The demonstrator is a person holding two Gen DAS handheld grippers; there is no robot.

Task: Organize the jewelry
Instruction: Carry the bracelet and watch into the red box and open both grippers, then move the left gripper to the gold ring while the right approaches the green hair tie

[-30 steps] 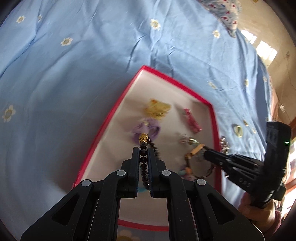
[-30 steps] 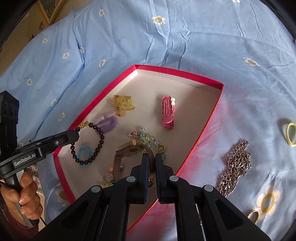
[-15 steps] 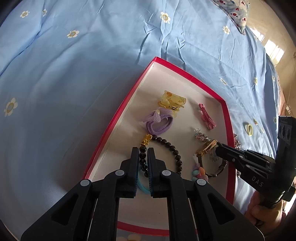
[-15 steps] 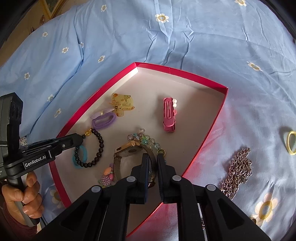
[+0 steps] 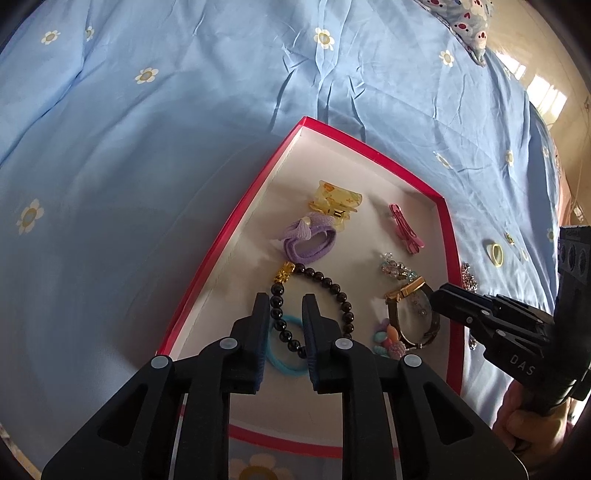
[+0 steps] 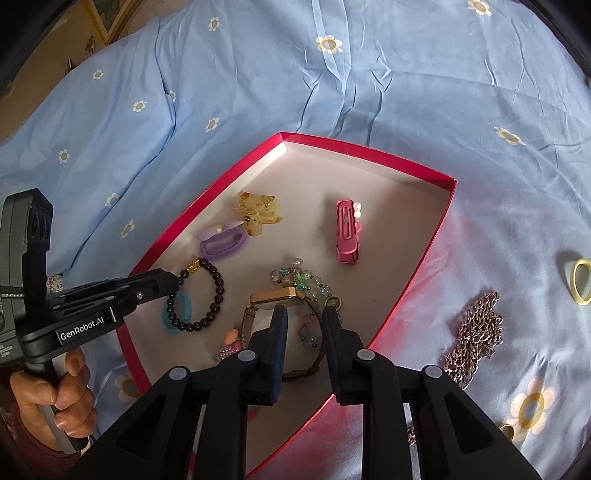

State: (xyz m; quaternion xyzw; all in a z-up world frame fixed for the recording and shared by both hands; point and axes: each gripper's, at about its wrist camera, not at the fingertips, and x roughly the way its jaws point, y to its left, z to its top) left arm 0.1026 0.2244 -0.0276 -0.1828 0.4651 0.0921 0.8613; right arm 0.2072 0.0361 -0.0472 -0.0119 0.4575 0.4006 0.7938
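Observation:
A red-rimmed tray [image 5: 236, 221] [image 6: 369, 151] lies on a blue flowered bedsheet. In it are a black bead bracelet [image 5: 332, 286] [image 6: 218, 291], a gold watch [image 5: 404, 293] [image 6: 273, 297], a crystal bracelet [image 6: 299, 277], a purple hair tie [image 5: 308, 240], a blue hair tie [image 6: 184, 306], a yellow claw clip [image 5: 334, 201] and a pink clip [image 6: 347, 230]. My left gripper [image 5: 285, 306] is opening; the bead bracelet rests on the tray floor between its parted jaws. My right gripper [image 6: 304, 314] is opening too, its jaws astride the watch strap without pressing it.
A silver chain [image 6: 476, 332] and a yellow ring [image 6: 580, 282] lie on the bedsheet to the right of the tray. A hand [image 6: 55, 398] holds the left gripper's handle at the tray's near left corner. A patterned pillow [image 5: 465, 22] sits far back.
Both grippers were shut, the left on the bead bracelet and the right on the watch. The bracelet came down onto the tray floor, and both pairs of jaws have now parted.

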